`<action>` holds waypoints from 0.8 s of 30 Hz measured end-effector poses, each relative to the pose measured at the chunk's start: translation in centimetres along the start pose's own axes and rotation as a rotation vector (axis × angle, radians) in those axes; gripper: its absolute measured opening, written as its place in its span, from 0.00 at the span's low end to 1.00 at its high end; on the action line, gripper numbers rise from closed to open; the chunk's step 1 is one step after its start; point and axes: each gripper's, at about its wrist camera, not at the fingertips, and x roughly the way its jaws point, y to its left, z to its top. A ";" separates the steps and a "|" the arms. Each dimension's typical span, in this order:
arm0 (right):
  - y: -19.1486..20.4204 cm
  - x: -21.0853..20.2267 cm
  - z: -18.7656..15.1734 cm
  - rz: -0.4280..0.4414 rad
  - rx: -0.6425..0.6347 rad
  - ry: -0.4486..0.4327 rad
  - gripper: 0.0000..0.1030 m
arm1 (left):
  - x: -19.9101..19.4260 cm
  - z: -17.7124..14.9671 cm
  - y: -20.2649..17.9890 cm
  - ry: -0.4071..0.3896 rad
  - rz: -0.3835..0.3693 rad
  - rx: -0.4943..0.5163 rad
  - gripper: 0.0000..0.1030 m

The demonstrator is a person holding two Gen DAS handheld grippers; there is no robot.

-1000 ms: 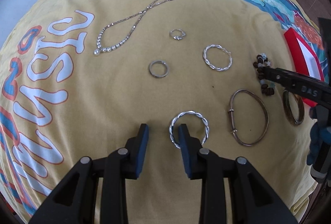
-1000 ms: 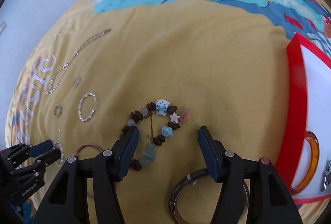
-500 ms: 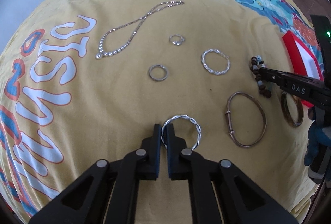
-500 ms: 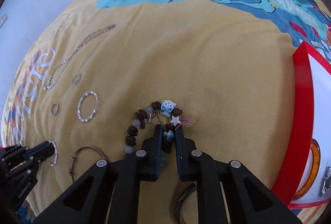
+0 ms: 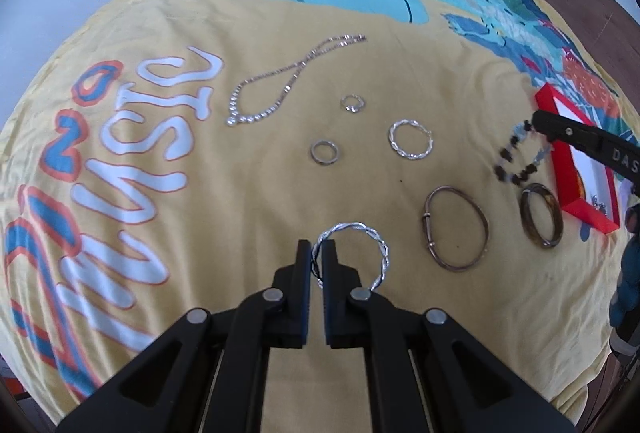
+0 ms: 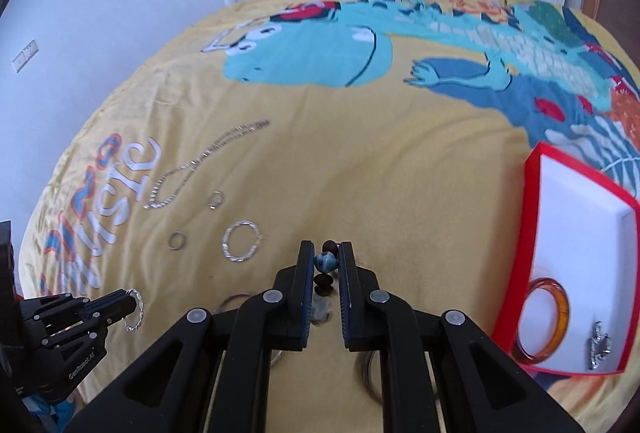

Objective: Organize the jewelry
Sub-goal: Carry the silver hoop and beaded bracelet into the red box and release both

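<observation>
1. Left wrist view: the left tool (image 5: 317, 261) is pinching the near-left rim of the twisted silver bangle (image 5: 352, 257). A second ago its jaws stood spread either side of that rim; they have since closed on it.
2. Now the bangle looks raised off the yellow bedspread (image 5: 200, 241), its far rim tipped up, though with fisheye bend this is hard to be sure of. Its ring plane slants away from the tool, and its long axis runs roughly left to right across the view.
3. Right wrist view: the right tool (image 6: 325, 261) is pinching the beaded bracelet (image 6: 324, 273) by a blue bead between the pads, with brown beads just above and below. A second ago these jaws too were spread over the flat-lying bracelet.
4. From the left wrist view the beaded bracelet (image 5: 520, 157) hangs as a loose loop below the right tool's tip, long axis about vertical, clear of the bed.
5. Both pieces appear picked up, so carrying comes next, probably to the red jewelry box (image 6: 536, 217) on the right, which already holds an amber bangle (image 6: 544, 321) and a small silver piece (image 6: 599, 345).
6. Further out, the silver necklace (image 5: 288, 85), two rings, a second twisted hoop (image 5: 411, 139), a copper bangle (image 5: 456, 233) and a dark bangle (image 5: 542, 220) lie unsorted.
</observation>
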 end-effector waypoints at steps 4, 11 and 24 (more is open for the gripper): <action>0.7 -2.5 -0.1 0.003 -0.003 -0.026 0.11 | -2.2 -0.3 0.6 -0.025 0.011 -0.009 0.04; 1.4 -7.9 -0.7 -0.001 -0.006 -0.075 0.11 | -6.2 -1.6 1.7 -0.074 0.035 -0.017 0.04; 0.8 -16.6 -2.9 -0.047 -0.006 -0.166 0.11 | -13.1 -3.8 1.5 -0.166 0.036 -0.003 0.04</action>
